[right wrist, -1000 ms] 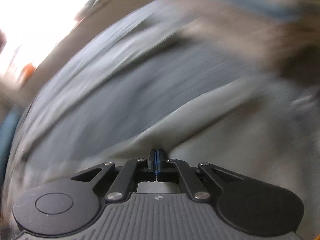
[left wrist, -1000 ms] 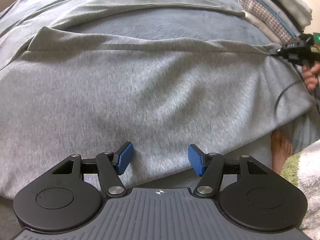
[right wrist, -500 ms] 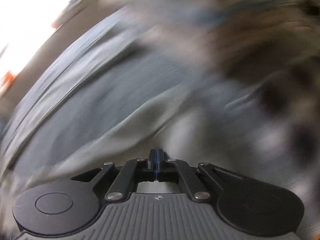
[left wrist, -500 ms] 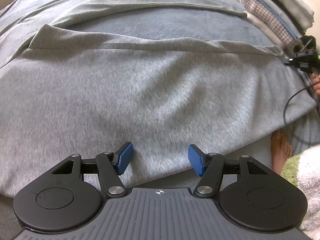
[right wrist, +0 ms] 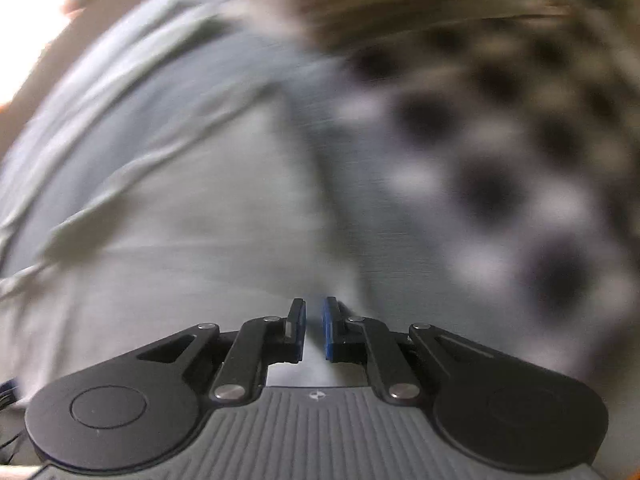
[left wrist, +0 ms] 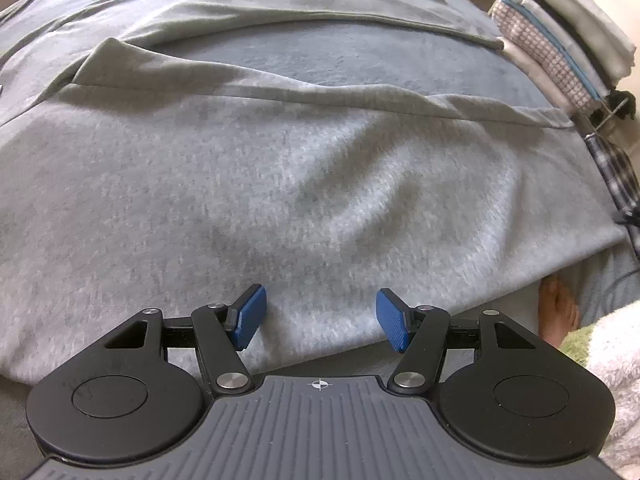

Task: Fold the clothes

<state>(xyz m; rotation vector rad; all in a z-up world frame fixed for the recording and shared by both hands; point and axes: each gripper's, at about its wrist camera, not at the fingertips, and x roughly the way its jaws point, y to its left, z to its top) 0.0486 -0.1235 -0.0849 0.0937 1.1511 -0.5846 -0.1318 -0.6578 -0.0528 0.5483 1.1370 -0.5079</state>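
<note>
Grey garment [left wrist: 280, 184]: lying spread across the middle of the left wrist frame on a blue-grey bed cover [left wrist: 352, 56], its folded upper edge running from upper left to the right side, its lower hem hanging over the near edge of the bed.

Left gripper [left wrist: 320, 318]: hovering at the bottom centre of its frame over the hem, blue fingers [left wrist: 250, 316] standing wide apart and gripping nothing.

Right gripper [right wrist: 314, 330]: sitting at the bottom centre of its own frame, fingers [right wrist: 330, 328] parted by a narrow gap; no cloth is showing between them. That view is heavily smeared, so the pale cloth ahead is probably the same garment.

Stack of folded linens [left wrist: 560, 44]: resting at the upper right of the left wrist frame.

Checked fabric [left wrist: 618, 176]: hanging at the right edge, below the stack.

Bare foot [left wrist: 558, 312]: showing at lower right, beside a white fluffy sleeve [left wrist: 612, 368].
</note>
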